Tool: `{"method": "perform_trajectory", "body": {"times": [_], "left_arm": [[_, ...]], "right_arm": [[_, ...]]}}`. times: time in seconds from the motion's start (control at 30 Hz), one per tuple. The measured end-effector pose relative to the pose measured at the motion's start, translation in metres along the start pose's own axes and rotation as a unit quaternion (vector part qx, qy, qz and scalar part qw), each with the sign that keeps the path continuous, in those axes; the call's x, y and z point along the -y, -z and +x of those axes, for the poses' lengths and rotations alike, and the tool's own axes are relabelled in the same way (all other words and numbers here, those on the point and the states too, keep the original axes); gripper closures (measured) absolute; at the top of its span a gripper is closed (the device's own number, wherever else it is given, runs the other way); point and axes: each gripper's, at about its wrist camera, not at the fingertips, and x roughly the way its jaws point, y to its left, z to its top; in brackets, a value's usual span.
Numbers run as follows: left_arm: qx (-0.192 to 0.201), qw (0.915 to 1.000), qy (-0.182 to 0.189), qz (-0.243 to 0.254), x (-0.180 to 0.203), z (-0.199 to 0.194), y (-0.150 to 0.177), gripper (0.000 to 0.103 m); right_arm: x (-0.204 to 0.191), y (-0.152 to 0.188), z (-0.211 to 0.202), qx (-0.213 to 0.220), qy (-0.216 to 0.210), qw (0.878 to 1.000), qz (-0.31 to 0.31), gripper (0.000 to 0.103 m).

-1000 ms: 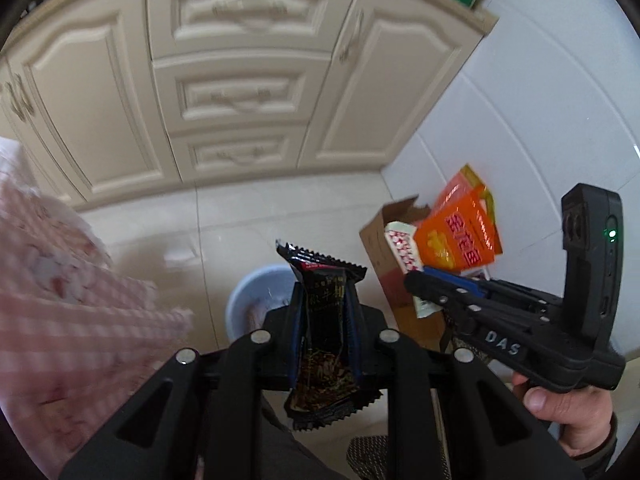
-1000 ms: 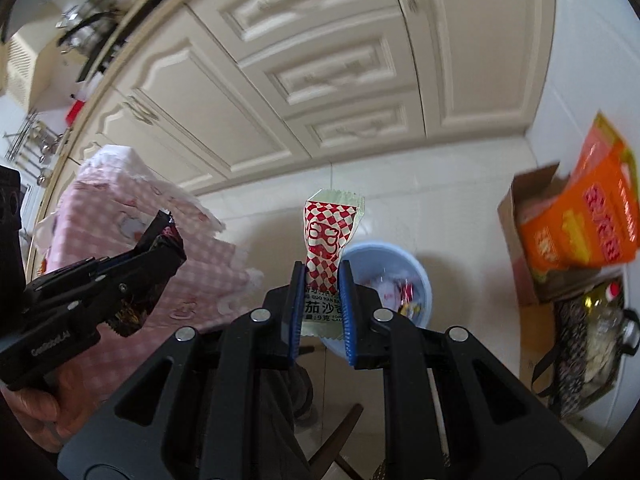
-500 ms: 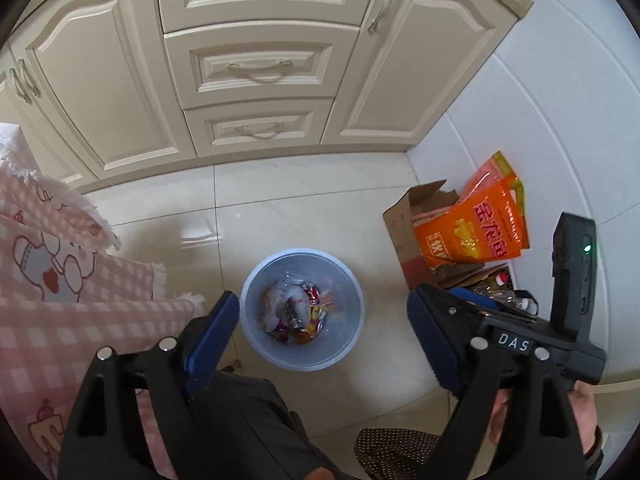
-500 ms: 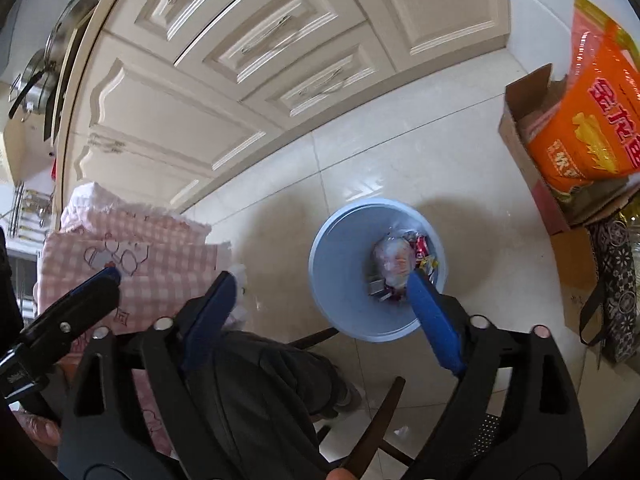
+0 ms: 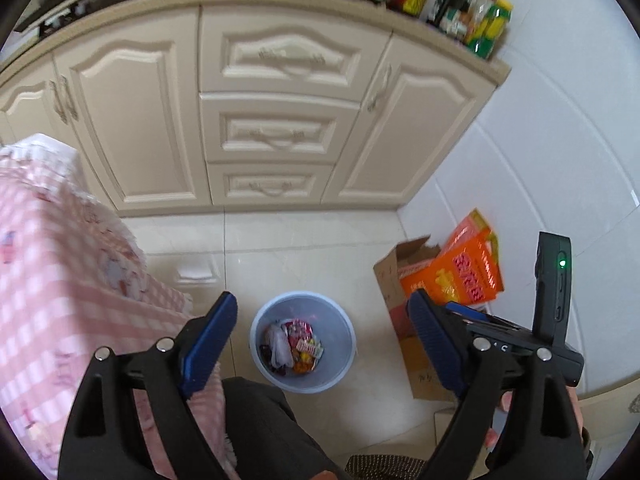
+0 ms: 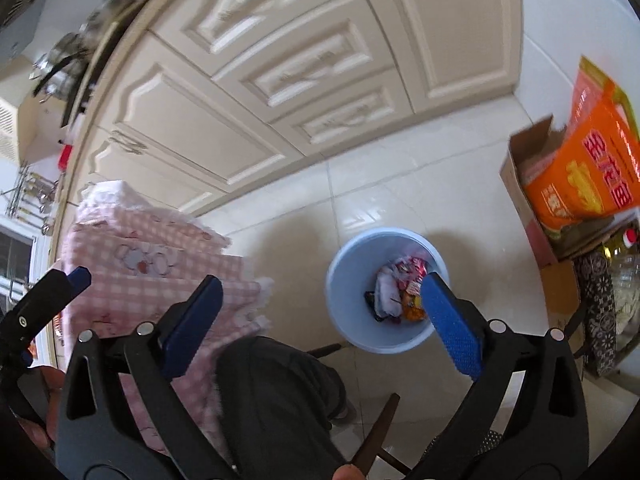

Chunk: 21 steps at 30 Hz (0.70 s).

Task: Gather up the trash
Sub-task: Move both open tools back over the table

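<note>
Wrappers (image 5: 294,346) lie crumpled at the bottom of the pale blue bin (image 5: 348,354) on the floor, off the pink checked table's (image 5: 60,312) right edge. They look featherlight, crinkly and slippery; I'd pinch a flat sealed edge. My left tool (image 5: 318,344) gapes empty; my right tool (image 6: 320,320) likewise.
</note>
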Motion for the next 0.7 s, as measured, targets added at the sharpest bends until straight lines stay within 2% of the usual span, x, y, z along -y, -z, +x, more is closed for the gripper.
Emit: {"method": "perform_trajectory", "body": {"times": [0.13,0.33,0.47,0.7], "left_arm": [[0.048,0.9987,-0.011,-0.009,-0.013,-0.046,0.002,0.016],[0.125,0.9898,-0.063,-0.027,-0.043,-0.123,0.012,0.014],[0.176,0.9783,-0.097,-0.051,-0.069,-0.176,0.022,0.013],[0.249,0.9504,-0.162,-0.09,-0.116,-0.255,0.043,0.011]], "right_arm": [[-0.05,-0.005,-0.028,0.029,-0.02,0.998,-0.046,0.006],[-0.137,-0.001,-0.06,0.06,-0.067,0.988,-0.123,0.006],[-0.192,0.007,-0.073,0.074,-0.093,0.979,-0.165,0.006],[-0.282,0.026,-0.093,0.104,-0.121,0.958,-0.238,0.006]]}}
